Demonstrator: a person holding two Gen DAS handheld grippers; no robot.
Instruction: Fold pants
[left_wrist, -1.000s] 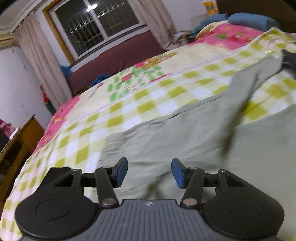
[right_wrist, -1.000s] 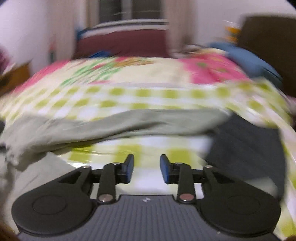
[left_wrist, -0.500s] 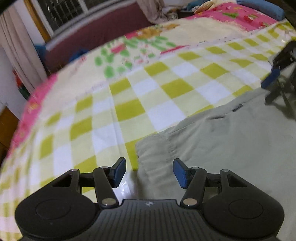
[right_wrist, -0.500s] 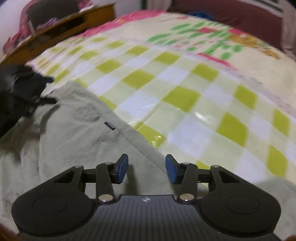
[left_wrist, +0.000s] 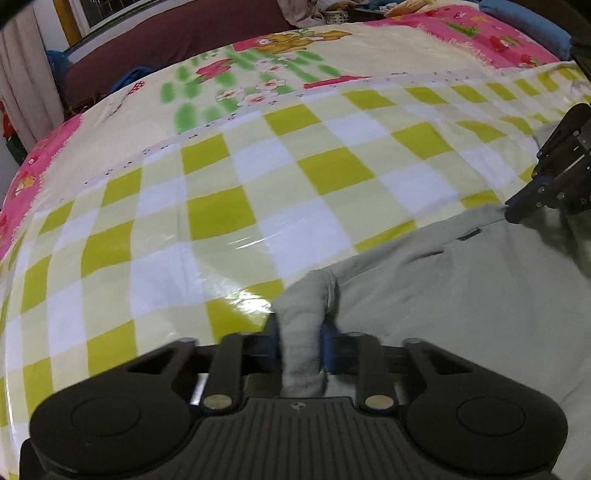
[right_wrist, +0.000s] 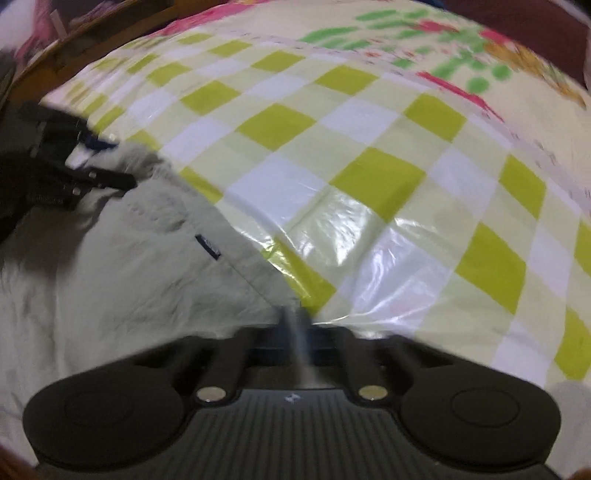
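Pale grey-green pants (left_wrist: 461, 295) lie flat on a bed with a yellow and white checked cover (left_wrist: 258, 184). My left gripper (left_wrist: 300, 345) is shut on a bunched corner of the pants' edge, low on the bed. My right gripper (right_wrist: 295, 325) is shut on the other corner of the same edge of the pants (right_wrist: 122, 266). The right gripper also shows at the right of the left wrist view (left_wrist: 554, 181). The left gripper shows at the left of the right wrist view (right_wrist: 74, 177). A small dark label (right_wrist: 208, 246) sits near the pants' edge.
The checked cover (right_wrist: 369, 155) is glossy and stretches far ahead of both grippers. Beyond it lies a floral blanket (left_wrist: 277, 62), a pink blanket (left_wrist: 498, 40) and a dark red headboard or sofa (left_wrist: 166, 48). A wooden edge (right_wrist: 74, 40) shows at the far left.
Both grippers dropped to the pants' edge and closed on it. A second ago they were open and above the cloth.
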